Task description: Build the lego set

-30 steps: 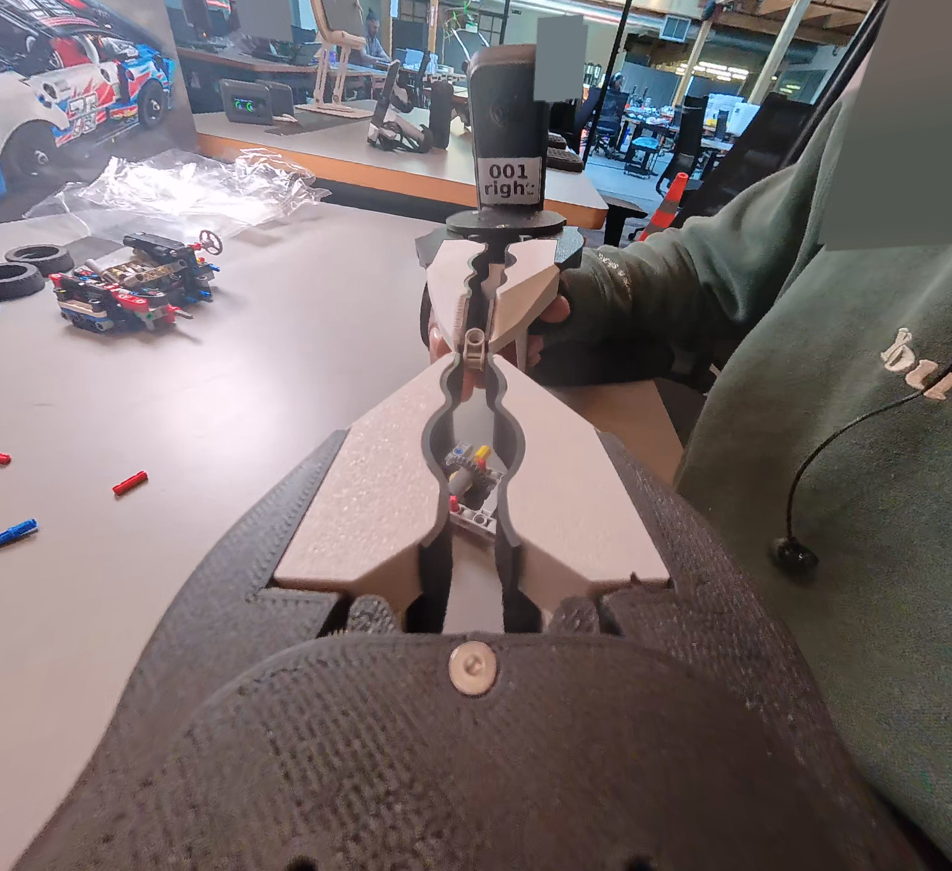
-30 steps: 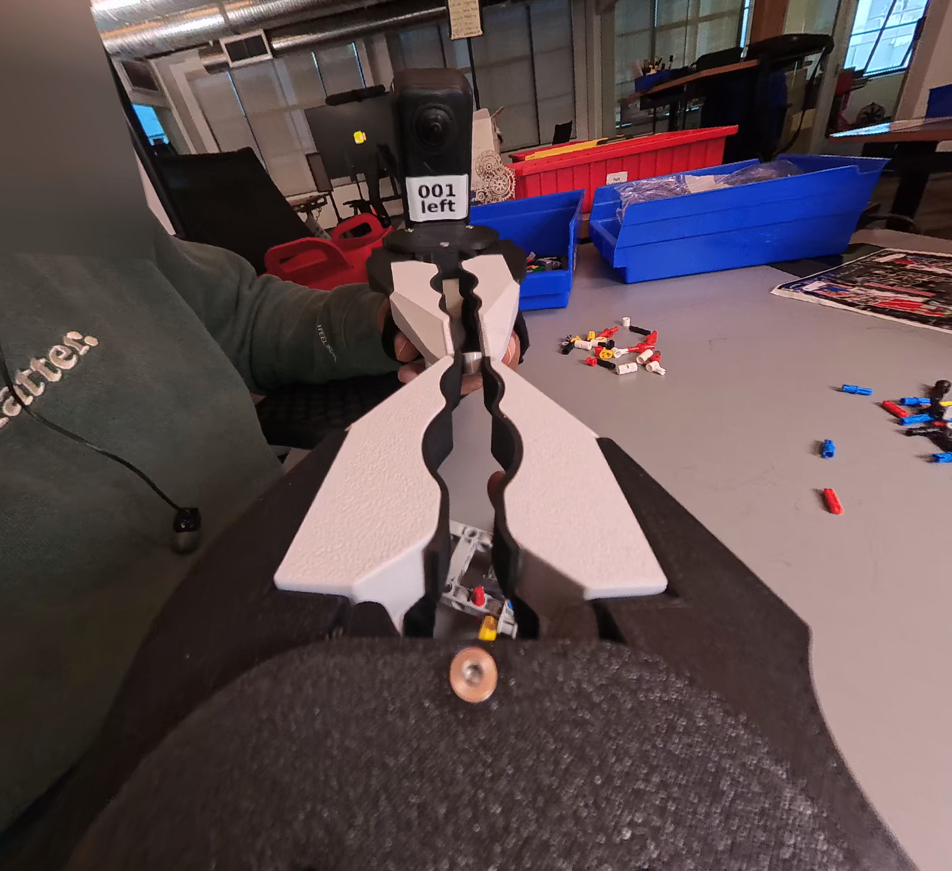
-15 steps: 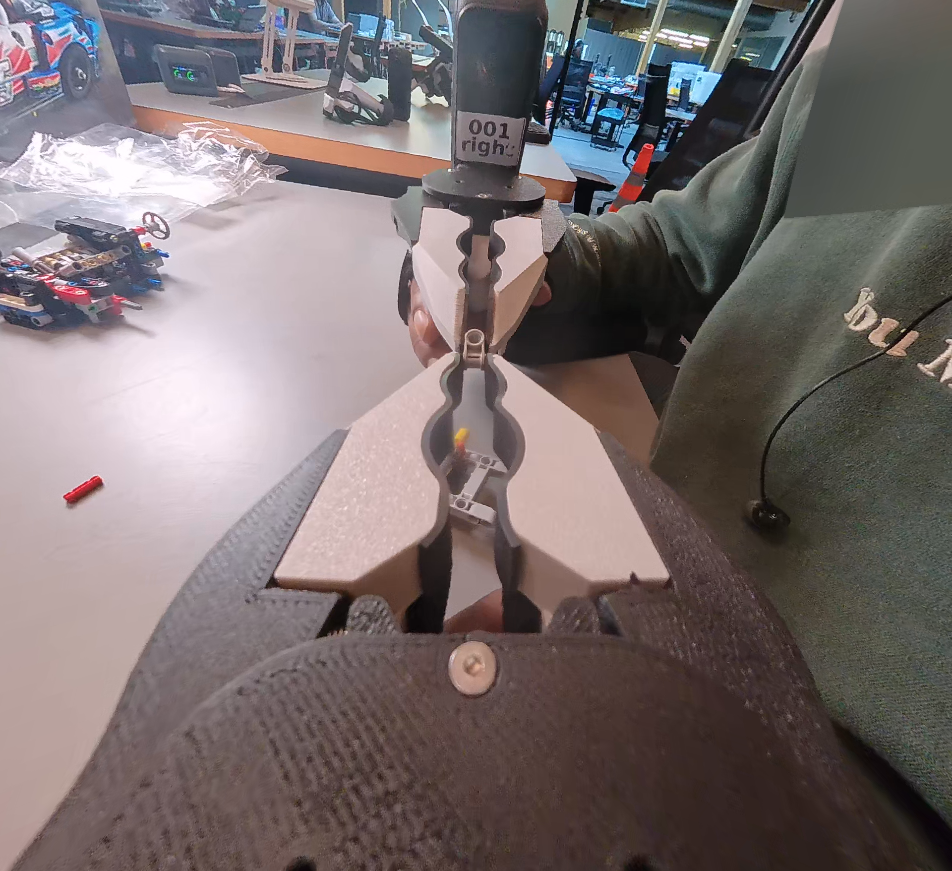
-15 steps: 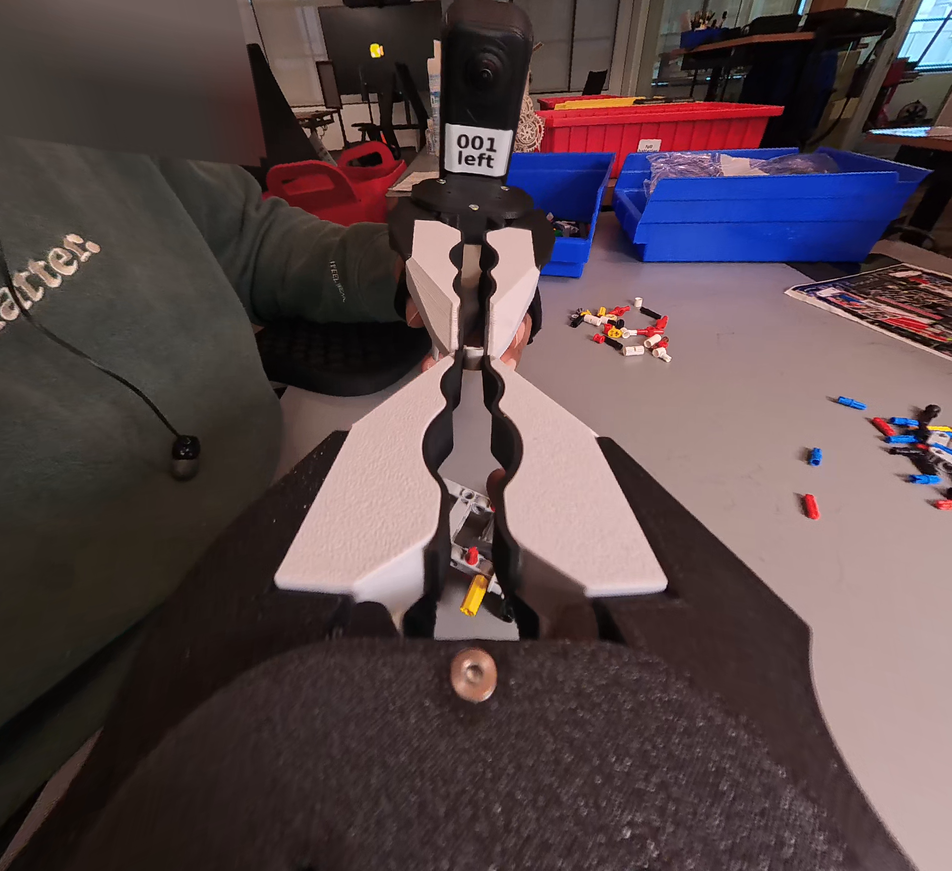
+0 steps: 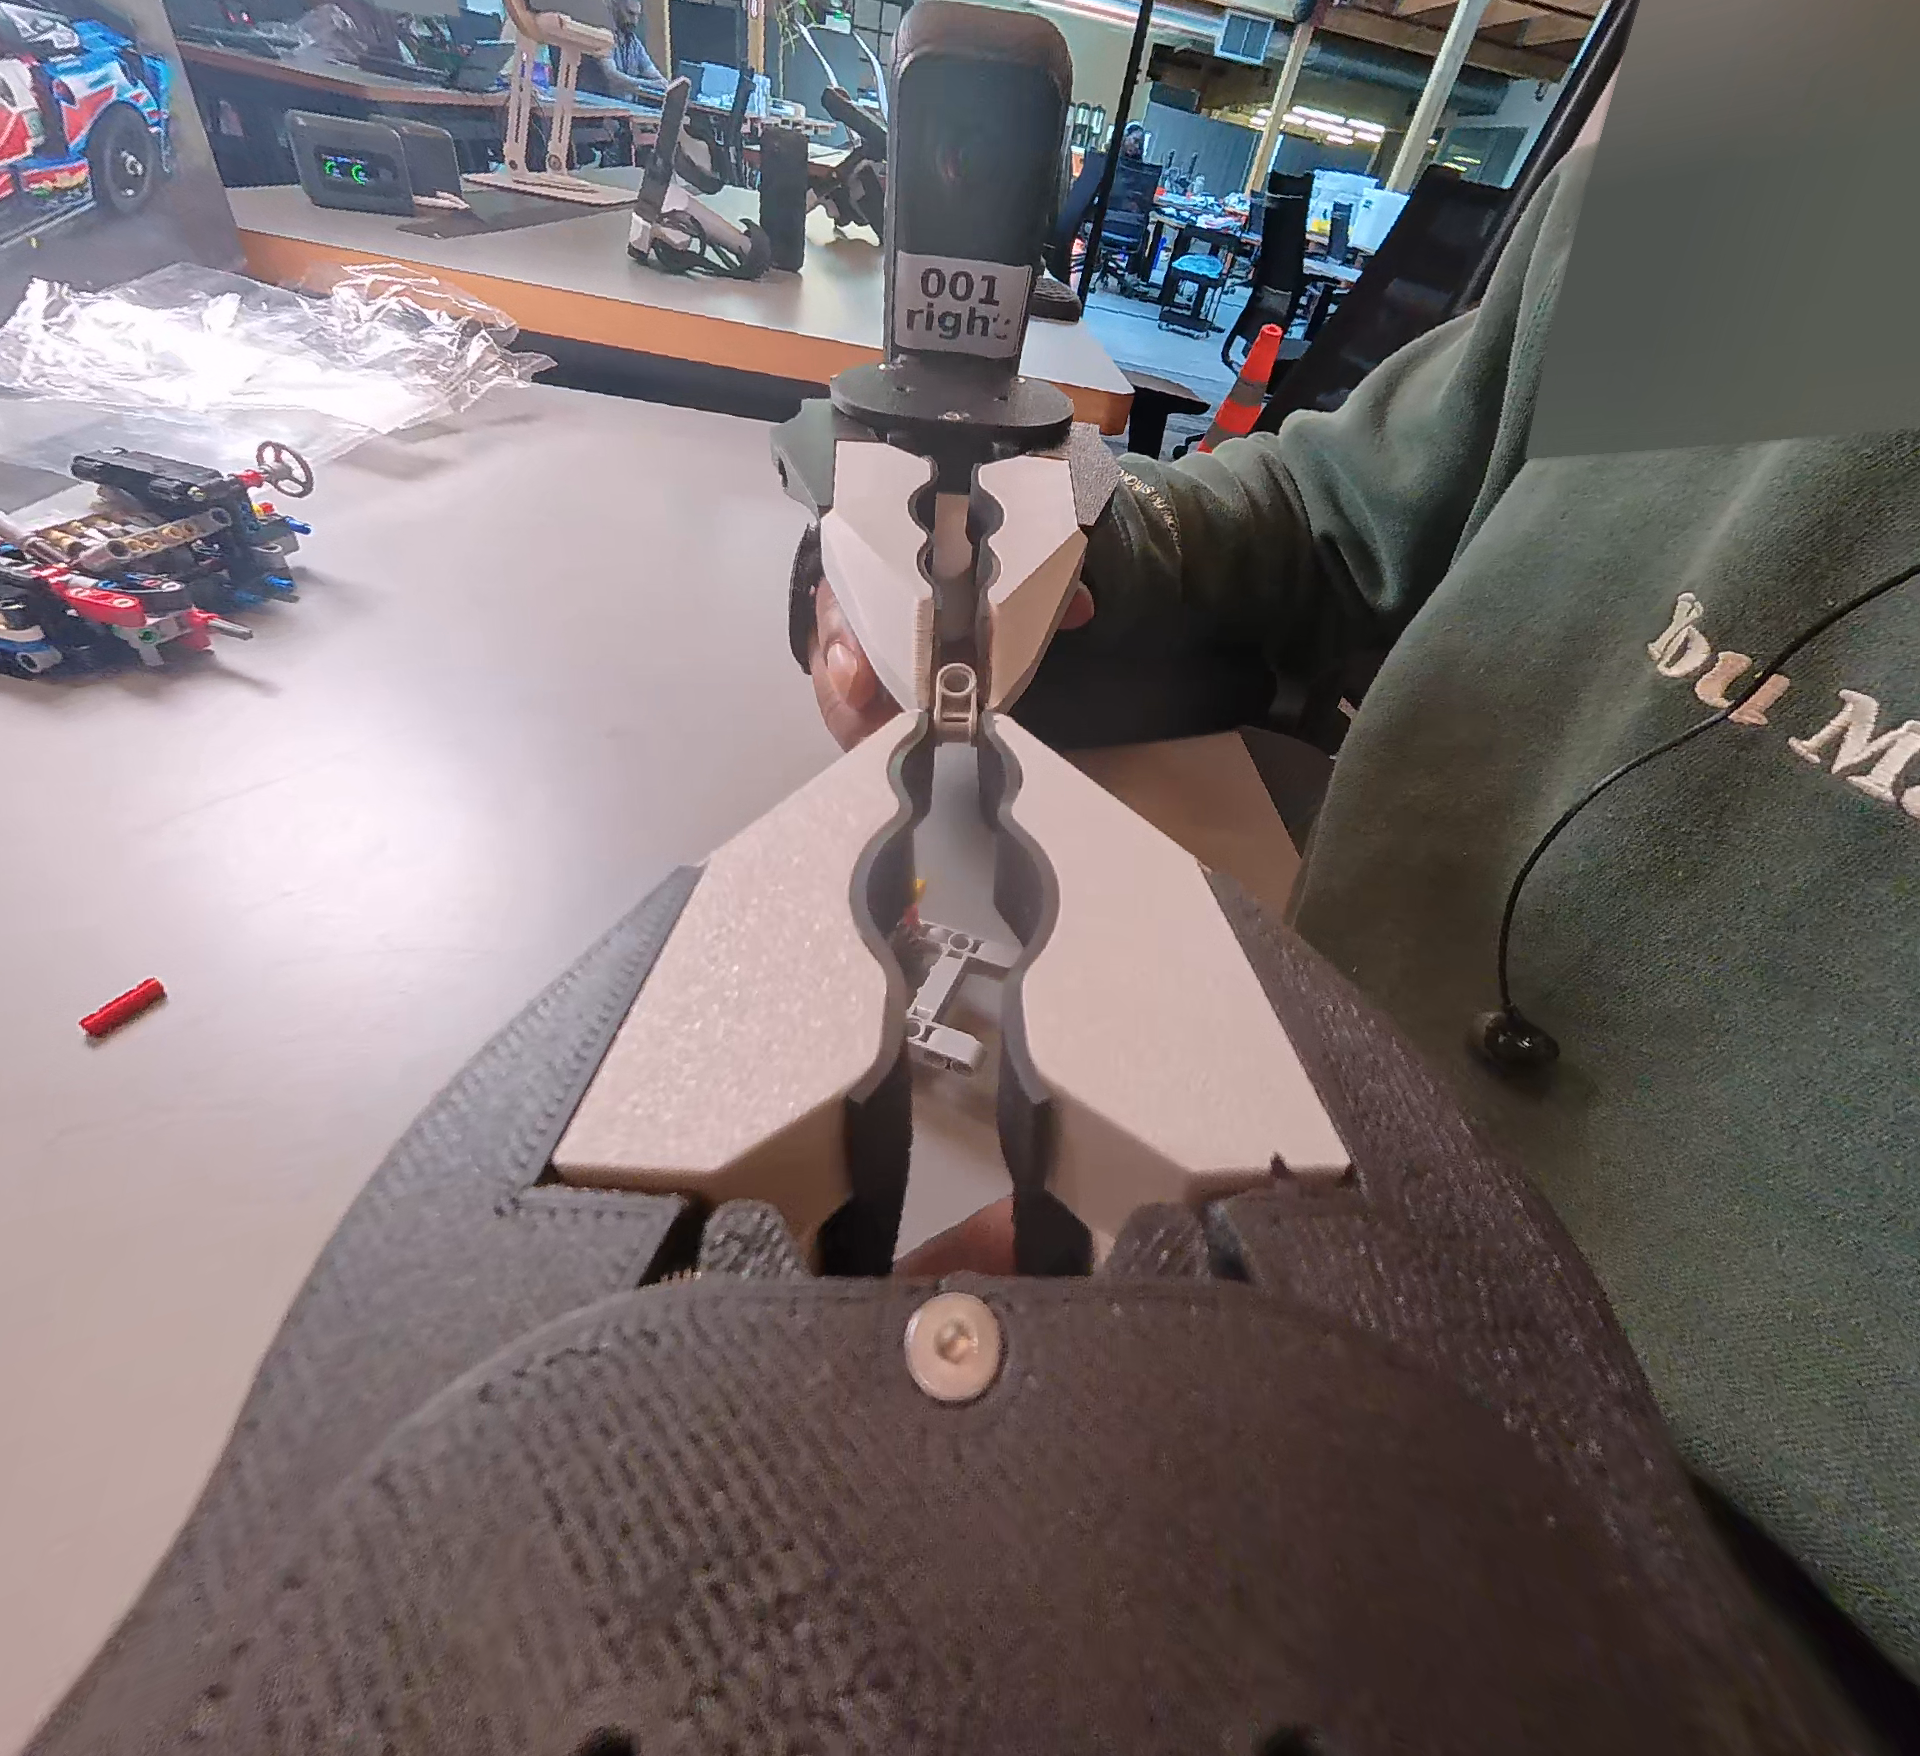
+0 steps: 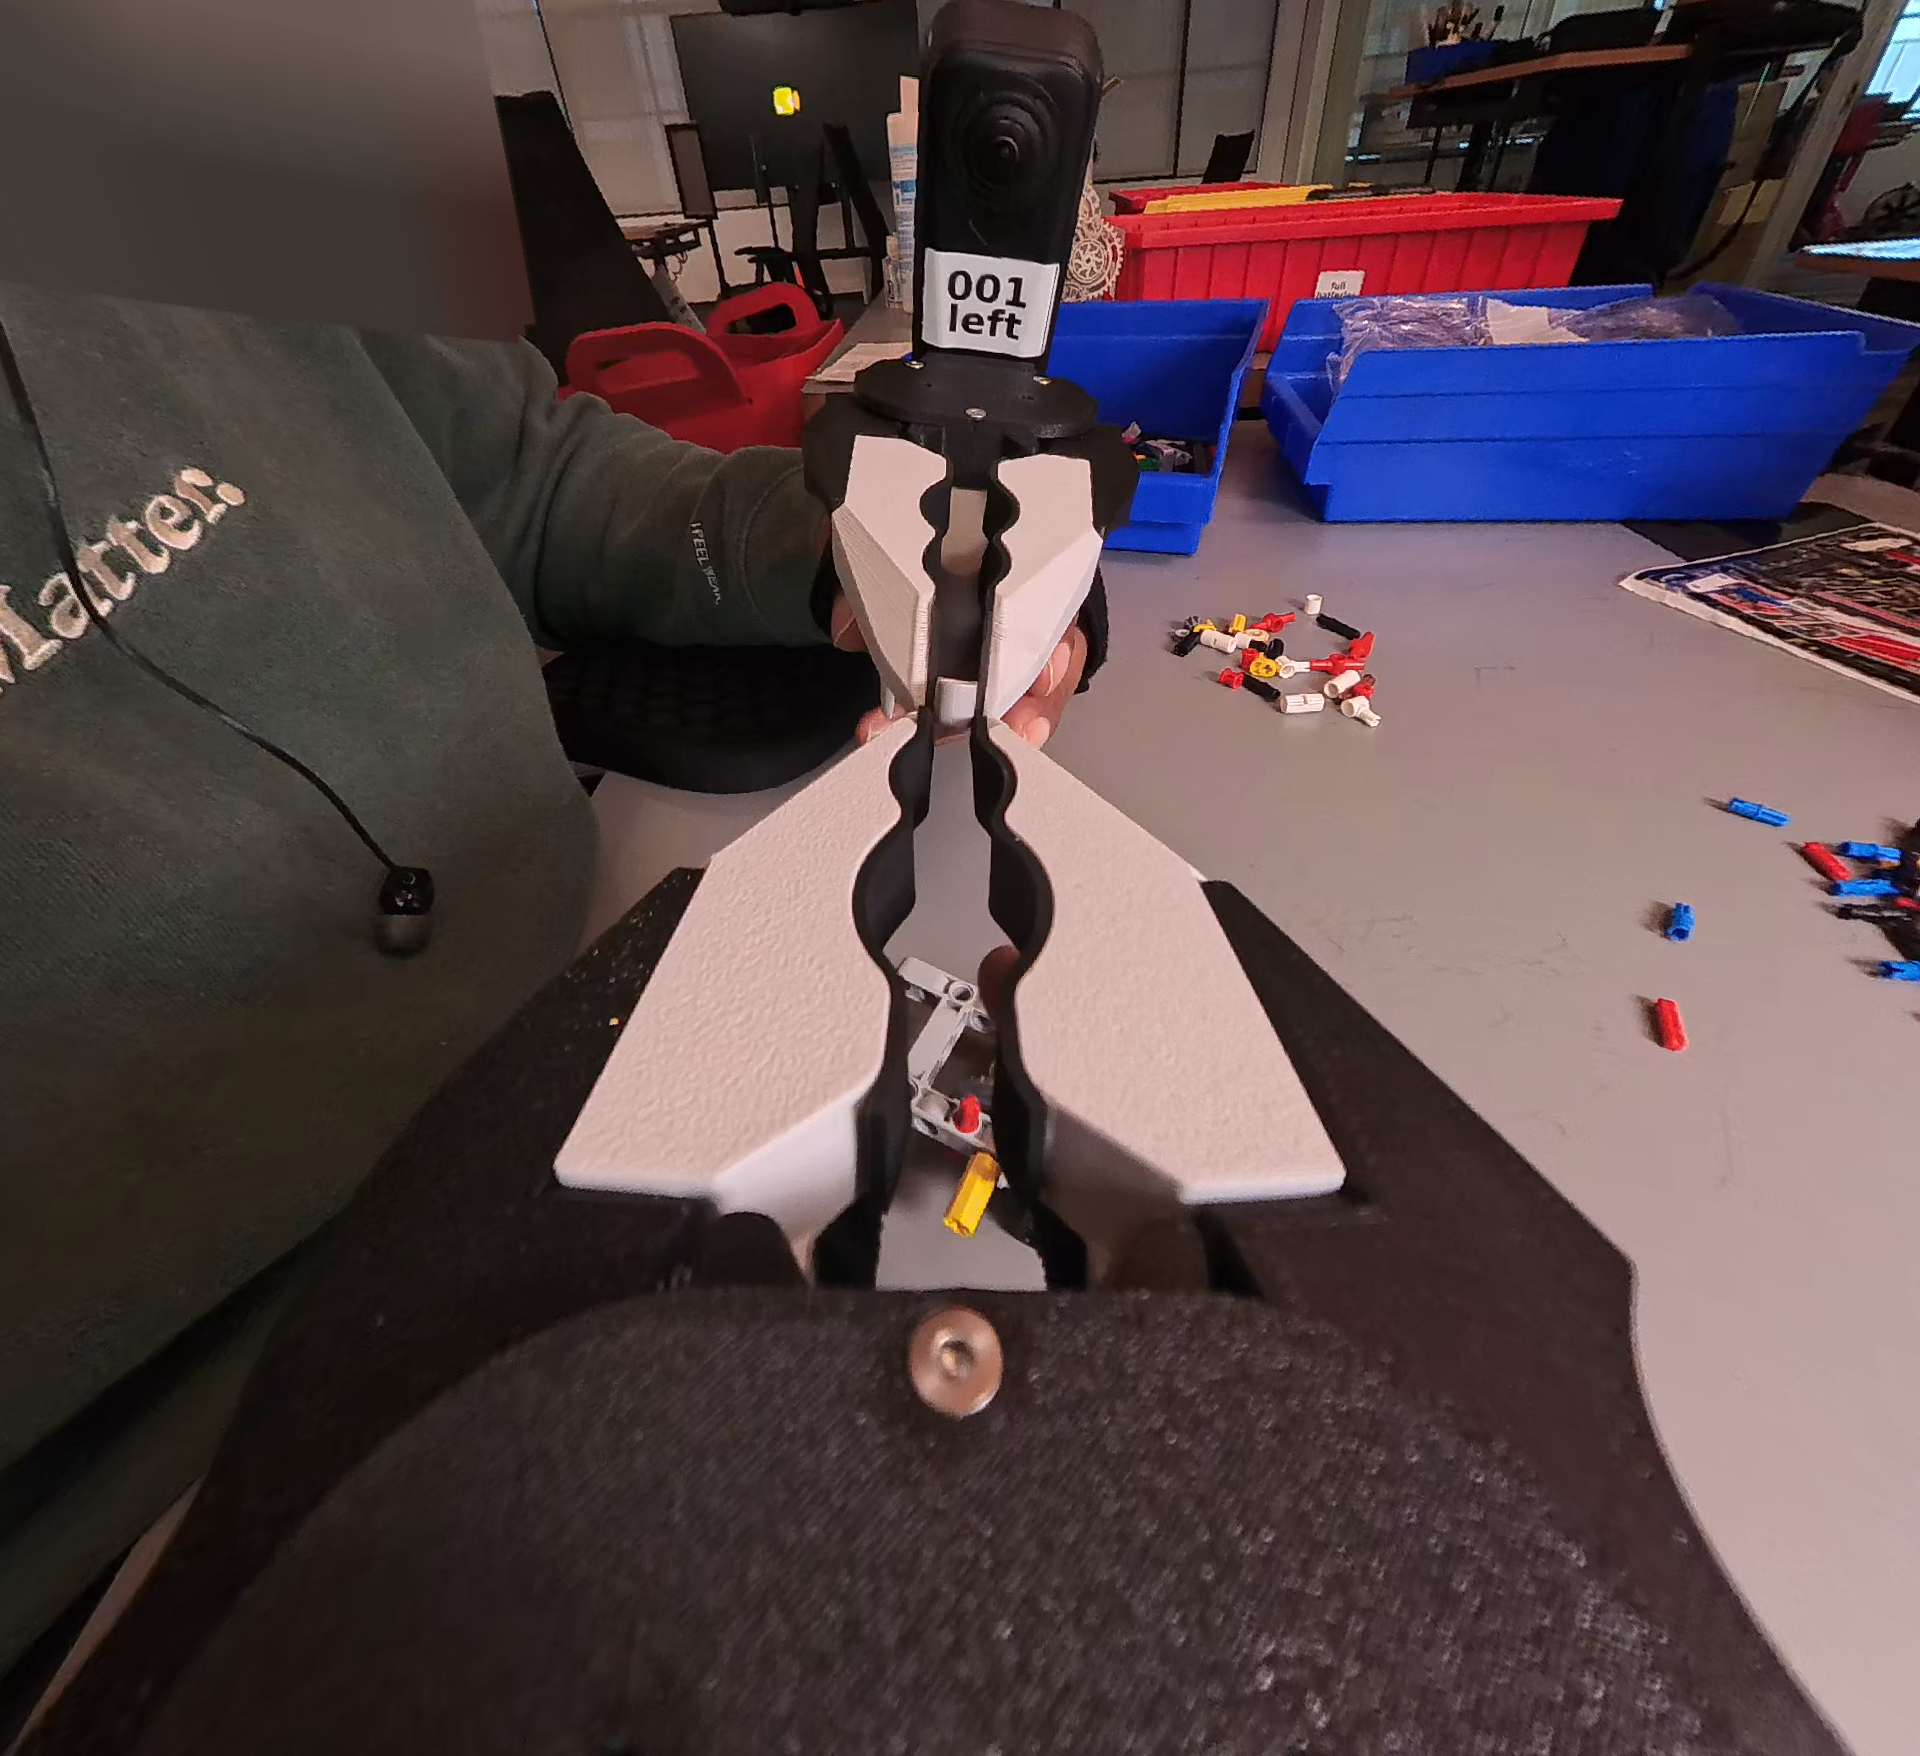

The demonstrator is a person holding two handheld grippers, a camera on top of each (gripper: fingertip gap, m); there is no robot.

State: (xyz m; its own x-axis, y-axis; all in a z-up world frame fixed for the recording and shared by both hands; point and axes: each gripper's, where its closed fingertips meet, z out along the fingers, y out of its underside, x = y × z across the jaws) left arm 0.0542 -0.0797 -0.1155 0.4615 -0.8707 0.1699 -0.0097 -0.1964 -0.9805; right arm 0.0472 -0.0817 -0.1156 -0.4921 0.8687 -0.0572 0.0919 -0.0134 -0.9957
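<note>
- Facing tip to tip above the grey desk [image 5: 436,771], both tools meet on a small light-grey holed lego beam [image 5: 954,696].
- Left hand-held gripper [image 5: 951,740] pinches it, nearly closed.
- Right hand-held gripper [image 6: 951,738] likewise clamps it.
- A half-built lego car [image 5: 135,563] sits far left.

Left wrist view looking forward along its own fingers, close on the right hand-held gripper [image 5: 956,667] tip to tip, right wrist view facing back at the left hand-held gripper [image 6: 956,719], both sharing the grey tabletop [image 5: 436,771] and green-sleeved person [image 6: 260,667]
</note>
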